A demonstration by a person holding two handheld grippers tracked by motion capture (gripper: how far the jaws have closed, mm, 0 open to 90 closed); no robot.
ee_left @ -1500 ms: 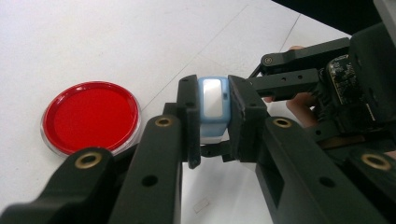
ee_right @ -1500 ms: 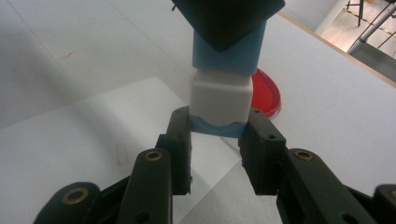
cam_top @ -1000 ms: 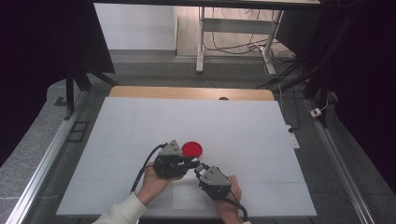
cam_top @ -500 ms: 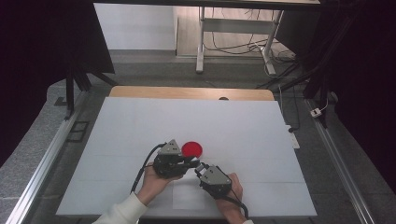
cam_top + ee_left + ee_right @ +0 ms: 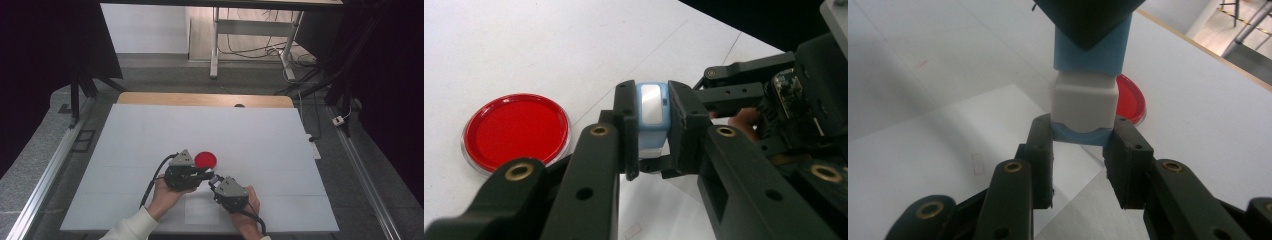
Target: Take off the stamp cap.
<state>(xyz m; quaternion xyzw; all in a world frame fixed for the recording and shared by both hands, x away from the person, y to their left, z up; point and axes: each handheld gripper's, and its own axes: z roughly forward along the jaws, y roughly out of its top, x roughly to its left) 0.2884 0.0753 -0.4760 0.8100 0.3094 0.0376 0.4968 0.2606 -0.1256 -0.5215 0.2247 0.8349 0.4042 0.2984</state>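
Note:
A small light-blue and white object (image 5: pixel 651 107) hangs just above the table, held between both grippers. My left gripper (image 5: pixel 652 125) is shut on its blue body, which has a pale window. In the right gripper view, the white section (image 5: pixel 1083 102) sits below the blue body (image 5: pixel 1093 47), and my right gripper (image 5: pixel 1082 145) is shut on the rounded blue end beneath it. From above, the left gripper (image 5: pixel 207 175) and right gripper (image 5: pixel 215 181) meet tip to tip near the table's front centre. A red round dish (image 5: pixel 206 159) lies flat just behind them.
A white sheet (image 5: pixel 202 210) lies on the white table top (image 5: pixel 260 140) under the hands. A wooden strip (image 5: pixel 205 99) runs along the far edge. Metal rails (image 5: pixel 45 175) flank both sides. Cables trail from each gripper toward the person.

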